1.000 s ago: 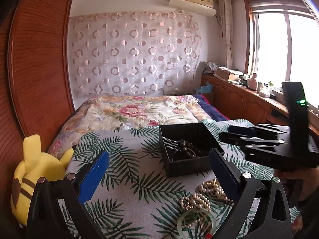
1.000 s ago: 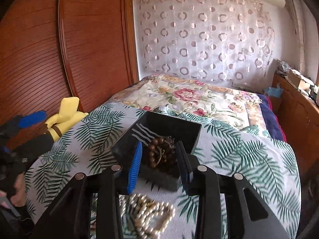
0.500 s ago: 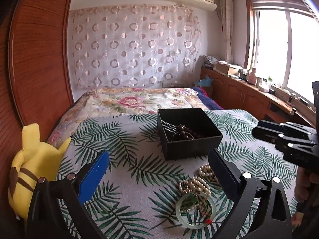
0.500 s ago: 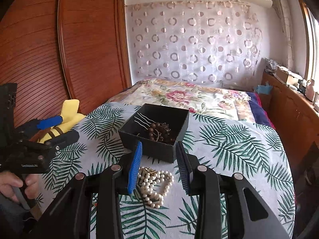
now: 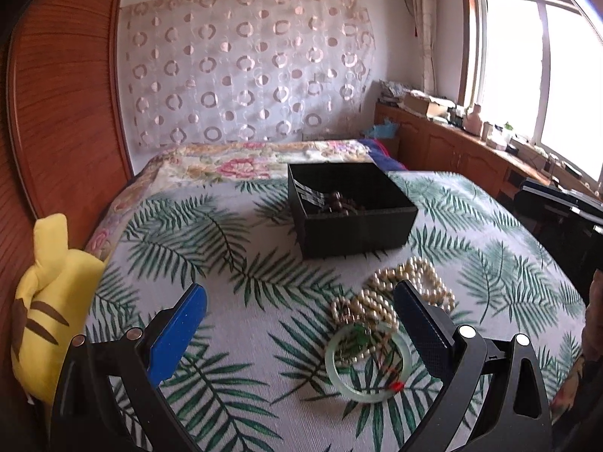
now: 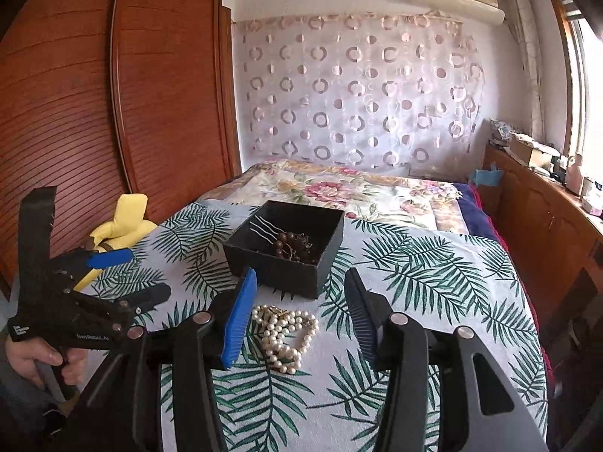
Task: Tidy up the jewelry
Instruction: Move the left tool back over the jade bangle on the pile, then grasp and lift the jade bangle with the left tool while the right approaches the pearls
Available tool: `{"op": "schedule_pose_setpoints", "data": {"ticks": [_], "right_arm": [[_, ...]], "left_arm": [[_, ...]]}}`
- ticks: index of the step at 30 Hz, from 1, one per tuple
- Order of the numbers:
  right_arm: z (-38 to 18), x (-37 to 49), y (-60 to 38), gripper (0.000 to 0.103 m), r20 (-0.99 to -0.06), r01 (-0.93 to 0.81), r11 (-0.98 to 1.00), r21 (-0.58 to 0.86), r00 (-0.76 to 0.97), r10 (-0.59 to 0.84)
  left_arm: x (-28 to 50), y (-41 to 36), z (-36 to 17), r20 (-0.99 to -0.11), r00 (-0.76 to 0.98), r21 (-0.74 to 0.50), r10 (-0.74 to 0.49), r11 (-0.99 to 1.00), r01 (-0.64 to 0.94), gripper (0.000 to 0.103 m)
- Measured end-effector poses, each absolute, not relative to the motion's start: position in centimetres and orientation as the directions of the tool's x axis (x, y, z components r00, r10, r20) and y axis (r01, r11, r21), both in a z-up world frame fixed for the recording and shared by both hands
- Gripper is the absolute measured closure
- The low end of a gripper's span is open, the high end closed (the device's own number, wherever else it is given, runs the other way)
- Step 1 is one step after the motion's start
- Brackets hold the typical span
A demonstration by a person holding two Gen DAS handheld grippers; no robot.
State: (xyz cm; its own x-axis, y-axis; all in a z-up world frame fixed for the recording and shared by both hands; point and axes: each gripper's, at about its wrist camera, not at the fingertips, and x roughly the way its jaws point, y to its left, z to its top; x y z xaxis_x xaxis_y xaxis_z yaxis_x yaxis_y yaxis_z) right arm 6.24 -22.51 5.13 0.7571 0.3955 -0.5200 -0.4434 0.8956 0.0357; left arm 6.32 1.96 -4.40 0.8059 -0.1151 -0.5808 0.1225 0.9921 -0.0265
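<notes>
Distance has opened between our right gripper (image 6: 297, 314) and the black box (image 6: 286, 246): a second ago its fingers framed the box and the brown bead bracelet (image 6: 292, 245) inside it, and now they frame the pearl necklace (image 6: 284, 333) lying on the palm-leaf bedspread (image 6: 433, 275), just in front of the box. The fingers themselves have changed too. They stood narrow before and are spreading at this moment, with nothing pressed between the pads; the pearls sit beyond the tips, not yet inside the gap.

Our left gripper (image 5: 297, 320) has sunk toward the bed, and its view now takes in more of the loose pile: the pearl strands with a green jade bangle (image 5: 367, 361) at their near edge, the bangle overlapping them and a red cord trailing across it. Its fingers stand wide apart and released, holding nothing, the right one just beside the pearls.

We read this as one item finished and the next begun. The bracelet and some thin hairpins (image 6: 264, 228) are already in the box, while pearls and bangle remain outside on the bedspread. Both grippers are lining up on that pile, so a pickup seems near. The tangle may drag the bangle along when the pearls lift.
</notes>
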Motion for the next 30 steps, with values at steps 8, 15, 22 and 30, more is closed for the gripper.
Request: {"op": "schedule_pose_setpoints", "data": {"ticks": [8,15,22,30], "right_arm": [[3.2,6.5,-22.9,0.052,-0.553,-0.435,0.900,0.036,0.742,0.380],[0.6,7.0,-23.6,0.052,-0.604,-0.423,0.905,0.050,0.709,0.365],[-1.4,7.4,-24.2,0.052,-0.640,-0.412,0.909,0.068,0.681,0.356],[-2.5,7.5,-23.7,0.051,-0.664,-0.431,0.899,0.074,0.651,0.367]], "left_arm": [[6.6,0.3,-7.0,-0.670,0.727,-0.020,-0.151,0.982,0.186,0.008],[6.9,-1.5,-8.5,-0.732,0.657,0.000,-0.179,0.965,0.263,0.008],[7.3,-2.0,-9.1,-0.752,0.631,-0.006,-0.192,0.959,0.284,0.008],[7.8,-3.0,-9.6,-0.768,0.620,0.036,-0.161,0.955,0.294,0.027]]}}
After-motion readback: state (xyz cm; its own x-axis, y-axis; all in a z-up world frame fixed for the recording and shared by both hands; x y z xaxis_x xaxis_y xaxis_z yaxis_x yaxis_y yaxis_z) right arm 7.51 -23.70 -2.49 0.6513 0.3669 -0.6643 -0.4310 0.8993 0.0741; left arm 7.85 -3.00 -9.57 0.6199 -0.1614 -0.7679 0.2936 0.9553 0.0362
